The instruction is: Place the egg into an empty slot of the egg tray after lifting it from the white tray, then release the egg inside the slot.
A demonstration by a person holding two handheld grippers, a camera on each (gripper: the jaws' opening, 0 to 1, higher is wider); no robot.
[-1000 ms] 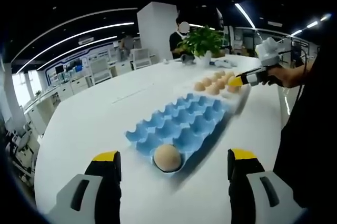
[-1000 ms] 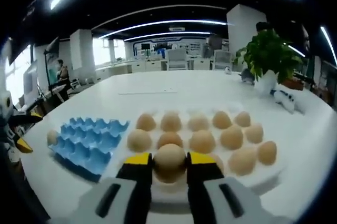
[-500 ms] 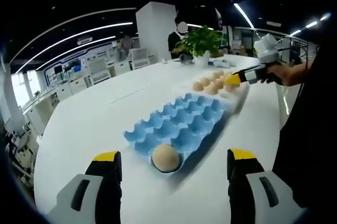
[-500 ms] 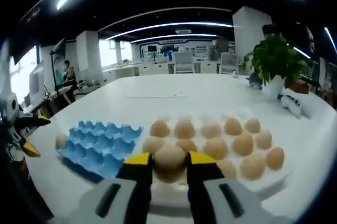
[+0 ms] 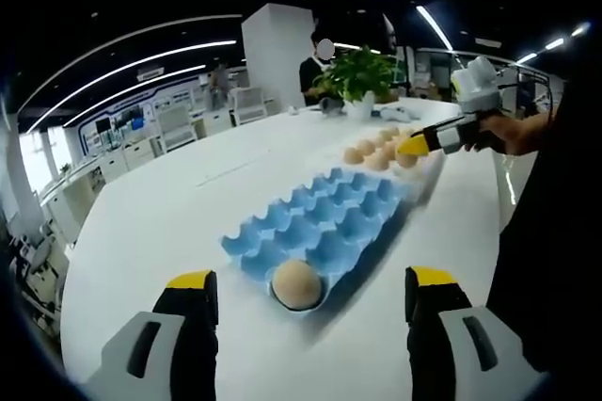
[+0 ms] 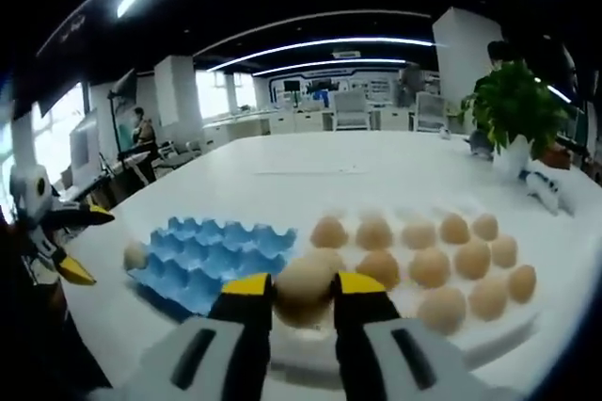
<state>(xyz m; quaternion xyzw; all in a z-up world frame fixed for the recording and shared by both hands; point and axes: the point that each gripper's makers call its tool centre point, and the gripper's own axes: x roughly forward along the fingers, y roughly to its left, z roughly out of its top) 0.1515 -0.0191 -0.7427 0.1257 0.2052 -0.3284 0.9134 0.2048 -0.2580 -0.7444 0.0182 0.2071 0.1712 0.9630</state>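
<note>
Right gripper view shows jaws clamping an egg [image 6: 303, 280]; left gripper [image 5: 306, 302] gapes, seemingly empty.

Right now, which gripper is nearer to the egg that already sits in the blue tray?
Left. The left gripper hovers open just before that egg; the right gripper, holding another egg, is beyond the blue tray.

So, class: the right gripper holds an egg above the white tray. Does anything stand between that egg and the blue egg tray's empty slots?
Nothing visible does. The right gripper holds the egg; the blue egg tray lies beside the white tray, with one egg in a far corner slot.
</note>
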